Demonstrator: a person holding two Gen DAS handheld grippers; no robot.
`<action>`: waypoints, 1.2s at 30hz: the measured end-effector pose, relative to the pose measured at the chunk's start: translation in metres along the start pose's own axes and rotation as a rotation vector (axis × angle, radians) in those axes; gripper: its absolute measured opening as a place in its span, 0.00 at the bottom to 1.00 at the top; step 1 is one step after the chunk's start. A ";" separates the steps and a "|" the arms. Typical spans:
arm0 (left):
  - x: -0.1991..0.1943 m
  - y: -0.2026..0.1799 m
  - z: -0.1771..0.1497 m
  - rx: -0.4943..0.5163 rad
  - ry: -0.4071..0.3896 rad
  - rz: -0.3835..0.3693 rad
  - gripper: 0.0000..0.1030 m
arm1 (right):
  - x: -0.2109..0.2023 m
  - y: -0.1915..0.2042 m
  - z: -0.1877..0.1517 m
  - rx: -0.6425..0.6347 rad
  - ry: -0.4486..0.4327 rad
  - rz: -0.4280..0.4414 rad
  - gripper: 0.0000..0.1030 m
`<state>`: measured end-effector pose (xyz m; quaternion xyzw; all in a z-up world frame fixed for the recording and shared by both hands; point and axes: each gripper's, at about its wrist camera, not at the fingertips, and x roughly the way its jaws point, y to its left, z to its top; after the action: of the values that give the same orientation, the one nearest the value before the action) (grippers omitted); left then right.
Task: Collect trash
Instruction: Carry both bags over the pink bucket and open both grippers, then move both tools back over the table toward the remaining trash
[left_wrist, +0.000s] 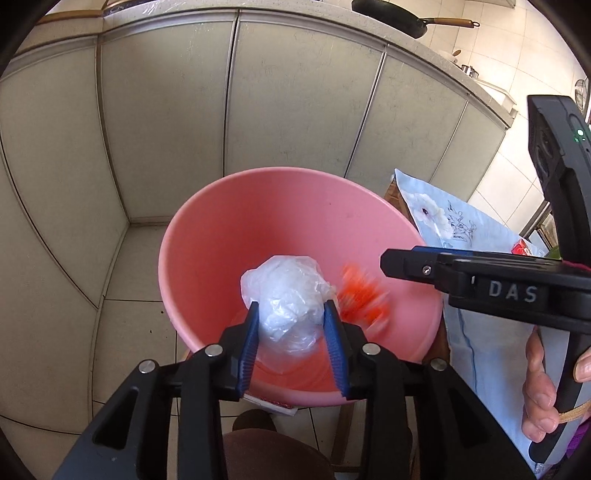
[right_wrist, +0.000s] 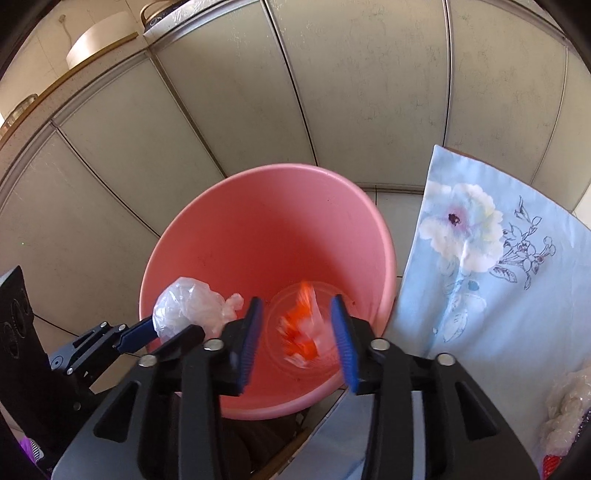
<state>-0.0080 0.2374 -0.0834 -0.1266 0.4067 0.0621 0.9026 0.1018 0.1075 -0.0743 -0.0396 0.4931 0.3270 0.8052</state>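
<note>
The right gripper (right_wrist: 297, 339) hangs open-jawed over a round pink plastic bucket (right_wrist: 258, 206), where a blurred orange-and-white wrapper (right_wrist: 301, 332) shows between its blue fingers. The left gripper (right_wrist: 162, 325) clamps a crumpled clear plastic bag (right_wrist: 190, 310) at the rim.

I note a round plastic bucket (right_wrist: 266, 236), uniformly salmon pink inside and out. The crumpled plastic bag (left_wrist: 286, 295) I hold in the left gripper (left_wrist: 291, 325) is translucent white, unpatterned. The blurred wrapper (right_wrist: 301, 328) between the right gripper (right_wrist: 297, 325) fingers is orange-red with white patches. Both grippers have black bodies and royal-blue ribbed pads (left_wrist: 334, 339); the right one carries white "DAS" lettering. The tablecloth (right_wrist: 491, 280) is pale blue, printed with a cream flower and dark outlined leaves. Cabinet doors (left_wrist: 155, 110) are grey-beige, dark-seamed.
</note>
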 end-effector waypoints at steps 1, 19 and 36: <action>0.000 0.000 0.001 -0.006 0.005 0.002 0.38 | -0.003 0.000 0.000 0.003 -0.005 0.004 0.46; -0.072 -0.032 0.005 -0.010 -0.179 -0.082 0.47 | -0.106 0.000 -0.030 -0.065 -0.228 -0.020 0.46; -0.117 -0.134 -0.012 0.239 -0.218 -0.268 0.56 | -0.251 -0.100 -0.113 0.079 -0.370 -0.191 0.47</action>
<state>-0.0654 0.1047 0.0204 -0.0642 0.2906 -0.0936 0.9501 -0.0043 -0.1368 0.0479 0.0062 0.3431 0.2315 0.9103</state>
